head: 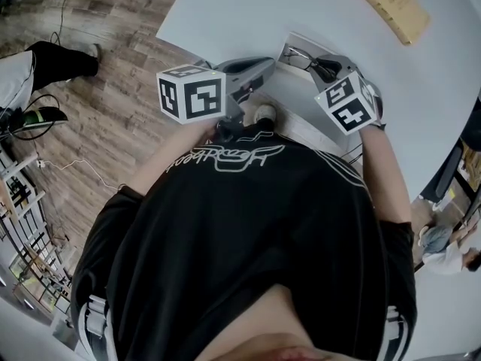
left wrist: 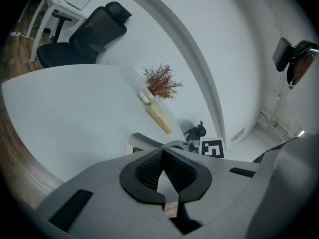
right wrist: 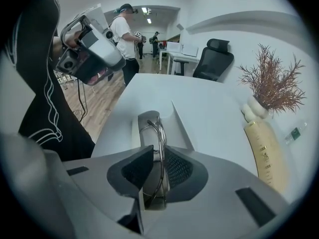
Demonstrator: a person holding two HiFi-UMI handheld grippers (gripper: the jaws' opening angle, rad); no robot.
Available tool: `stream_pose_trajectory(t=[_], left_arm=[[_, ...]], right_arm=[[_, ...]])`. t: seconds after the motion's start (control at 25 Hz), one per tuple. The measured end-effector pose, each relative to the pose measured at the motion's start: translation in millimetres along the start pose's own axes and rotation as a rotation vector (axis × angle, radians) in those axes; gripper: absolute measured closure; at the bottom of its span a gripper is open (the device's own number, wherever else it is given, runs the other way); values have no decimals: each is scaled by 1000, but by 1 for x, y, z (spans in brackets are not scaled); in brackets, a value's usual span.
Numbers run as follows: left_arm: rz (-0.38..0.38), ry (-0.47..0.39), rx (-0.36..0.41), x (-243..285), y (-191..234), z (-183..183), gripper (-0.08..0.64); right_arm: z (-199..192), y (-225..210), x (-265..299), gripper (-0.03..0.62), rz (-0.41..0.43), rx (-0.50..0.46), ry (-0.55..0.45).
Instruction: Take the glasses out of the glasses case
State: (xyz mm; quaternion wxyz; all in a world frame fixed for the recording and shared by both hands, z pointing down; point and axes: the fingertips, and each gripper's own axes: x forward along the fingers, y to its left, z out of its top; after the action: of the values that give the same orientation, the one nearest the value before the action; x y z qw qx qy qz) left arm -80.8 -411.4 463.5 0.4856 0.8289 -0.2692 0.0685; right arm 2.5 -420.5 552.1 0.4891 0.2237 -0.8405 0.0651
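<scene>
The thin metal-framed glasses (right wrist: 158,143) stand on edge between my right gripper's (right wrist: 157,156) jaws, which are shut on them. Just under and beyond them lies the open grey glasses case (right wrist: 144,121) with its lid (right wrist: 177,121) raised. In the head view the right gripper (head: 322,68) reaches over the case (head: 289,50) near the table's near edge, with the glasses (head: 299,54) at its jaws. My left gripper (head: 254,75) hovers left of the case, held up in the air (right wrist: 89,51). Its jaws (left wrist: 162,154) are shut with nothing between them.
The round white table (head: 248,6) carries a long yellow box (head: 391,2) and a vase with dried twigs (right wrist: 271,83) at the far side. A black office chair (left wrist: 84,39) stands beyond the table. People stand in the background (right wrist: 124,29). Wooden floor lies left.
</scene>
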Motion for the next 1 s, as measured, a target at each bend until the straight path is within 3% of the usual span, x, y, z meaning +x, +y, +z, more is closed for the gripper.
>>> stream_pose_trajectory(t=[1.0], left_arm=[[10,-26,-13,-12,5,-5,552]], right_arm=[[-6,-5,4,571,-70,-82,66]])
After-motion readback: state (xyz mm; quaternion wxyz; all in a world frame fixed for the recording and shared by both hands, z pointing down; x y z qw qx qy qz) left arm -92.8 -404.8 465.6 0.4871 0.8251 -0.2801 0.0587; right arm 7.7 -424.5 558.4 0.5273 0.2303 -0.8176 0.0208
